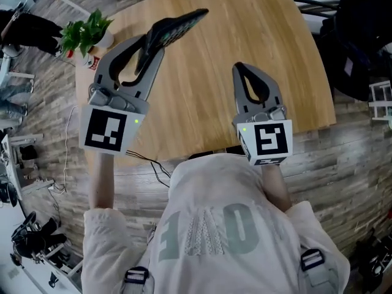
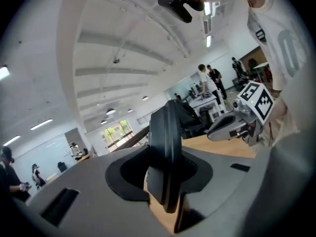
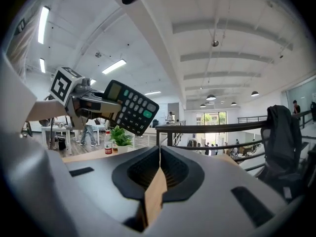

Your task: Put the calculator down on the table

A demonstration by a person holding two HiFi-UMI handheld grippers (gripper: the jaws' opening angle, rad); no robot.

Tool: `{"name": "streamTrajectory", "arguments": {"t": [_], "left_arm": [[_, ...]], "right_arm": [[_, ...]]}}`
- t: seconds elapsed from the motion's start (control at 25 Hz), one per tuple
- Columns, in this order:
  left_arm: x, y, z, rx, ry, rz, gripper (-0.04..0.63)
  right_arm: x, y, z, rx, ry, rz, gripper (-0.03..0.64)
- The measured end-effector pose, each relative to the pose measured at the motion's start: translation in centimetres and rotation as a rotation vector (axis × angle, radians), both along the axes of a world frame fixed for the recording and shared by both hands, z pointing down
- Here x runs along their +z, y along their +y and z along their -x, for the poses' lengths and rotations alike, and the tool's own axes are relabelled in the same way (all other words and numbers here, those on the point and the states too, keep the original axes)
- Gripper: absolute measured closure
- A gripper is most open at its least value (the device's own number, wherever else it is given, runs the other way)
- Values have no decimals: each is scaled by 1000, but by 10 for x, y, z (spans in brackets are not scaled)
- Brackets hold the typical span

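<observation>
The calculator is being pinched by its lower end between the jaws of the left gripper. It is being held up in the air over the far left part of the round wooden counter, clear of the surface. In the left gripper view the calculator is being seen edge-on, as a dark slab standing upright between the two jaws, with both pads being pressed against its flat faces. In the right gripper view its screen and keypad, with one green key among the dark ones, are being shown tilted, the top end slanting downward to the right.

The right gripper is being held over the near right part of the counter, well apart from the calculator. Its jaws are being held pressed together at the tips, and nothing is being gripped between them; only a strip of the wooden counter is being seen through the slit lower down.

A small potted plant is standing at the left edge of the counter, and a bottle with a red label is standing just beside it. Both grippers are being carried by a person in a pale shirt, whose forearms are being seen behind the marker cubes.
</observation>
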State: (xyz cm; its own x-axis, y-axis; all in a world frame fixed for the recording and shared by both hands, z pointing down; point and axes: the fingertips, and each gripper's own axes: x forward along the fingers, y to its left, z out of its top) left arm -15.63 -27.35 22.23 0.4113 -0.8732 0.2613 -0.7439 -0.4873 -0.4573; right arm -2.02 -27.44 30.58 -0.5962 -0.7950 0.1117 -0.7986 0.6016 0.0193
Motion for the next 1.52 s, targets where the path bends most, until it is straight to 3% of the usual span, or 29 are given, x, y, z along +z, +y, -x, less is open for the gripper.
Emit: {"name": "streamTrajectory", "arguments": {"t": [0.16, 0.32, 0.6, 0.76, 0.92, 1.24, 1.4, 1.52], "left_arm": [[13, -15, -31, 222, -178, 90, 475], [42, -21, -42, 339, -268, 258, 475], [138, -29, -48, 541, -320, 733, 474], [194, -18, -48, 656, -381, 978, 474], [237, -7, -52, 806, -380, 1197, 474], [299, 5, -51, 848, -416, 1518, 474], [317, 8, -58, 853, -344, 1579, 474], [328, 12, -57, 855, -338, 1620, 474]], "right_arm": [[13, -1, -31, 65, 0, 33, 597], [19, 7, -51, 125, -17, 69, 597], [39, 8, -77, 191, 2, 123, 597], [40, 12, -69, 185, 12, 134, 597], [43, 15, -55, 163, 33, 139, 597], [53, 12, -58, 195, 68, 170, 597], [58, 10, -62, 222, 57, 203, 595], [62, 9, -61, 232, 64, 216, 597]]}}
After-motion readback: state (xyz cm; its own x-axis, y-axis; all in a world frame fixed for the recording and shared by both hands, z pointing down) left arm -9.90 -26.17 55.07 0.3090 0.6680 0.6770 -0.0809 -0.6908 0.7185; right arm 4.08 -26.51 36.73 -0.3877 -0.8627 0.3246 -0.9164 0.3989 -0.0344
